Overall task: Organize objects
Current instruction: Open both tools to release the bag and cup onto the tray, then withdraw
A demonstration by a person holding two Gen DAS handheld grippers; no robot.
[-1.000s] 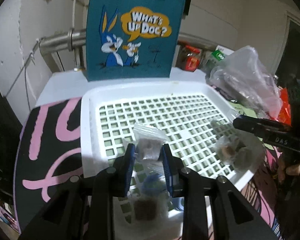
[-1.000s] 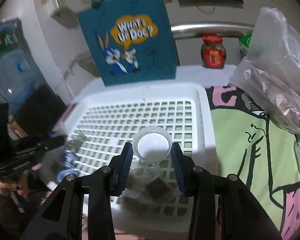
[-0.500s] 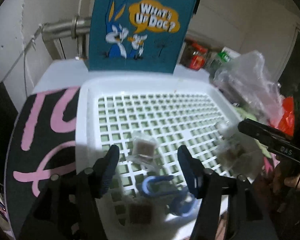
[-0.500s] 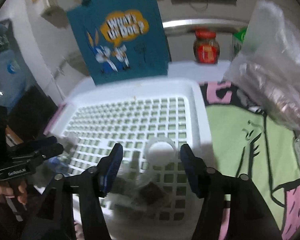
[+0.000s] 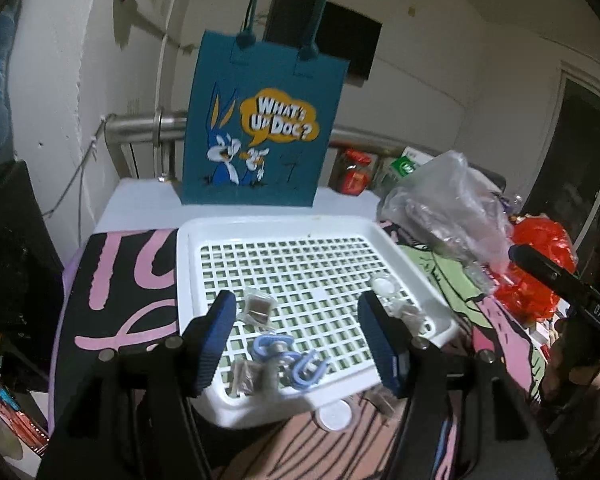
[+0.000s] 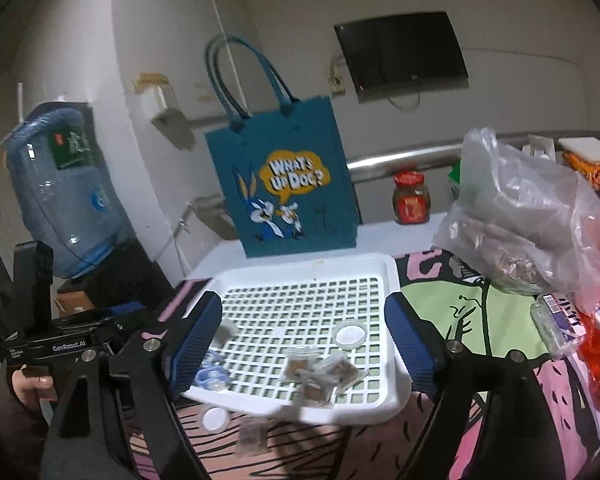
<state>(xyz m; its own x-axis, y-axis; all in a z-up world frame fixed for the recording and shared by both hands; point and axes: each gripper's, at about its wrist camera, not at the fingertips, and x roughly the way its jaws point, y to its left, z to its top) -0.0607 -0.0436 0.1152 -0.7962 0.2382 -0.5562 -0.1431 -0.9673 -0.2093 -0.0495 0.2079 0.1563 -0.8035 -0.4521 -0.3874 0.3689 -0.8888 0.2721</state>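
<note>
While both grippers hang above the near edge of the white lattice tray, each stands with its fingers spread wide and nothing between them: the left gripper frames the tray's near half, and the right gripper spans almost the tray's full width. The tray's far half is bare grid, the widest free room, bounded by a raised rim all round; its near rim overhangs the patterned cloth. Just past the far rim stands the blue tote bag, upright, handles up, reading "WHAT'S UP DOC?" beside a cartoon rabbit. To the tray's right a crumpled clear plastic bag crowds the cloth, with a red-lidded jar behind it. Inside the tray a small clear packet lies flat near the left fingers, two pale blue clips lie by the near rim with their long line running left to right, and a round clear lid sits flat near the right rim with a heap of small packets just in front of it. A second round lid and another packet lie on the cloth just outside the near rim. The left gripper's body reads "GenRobot.AI"
</note>
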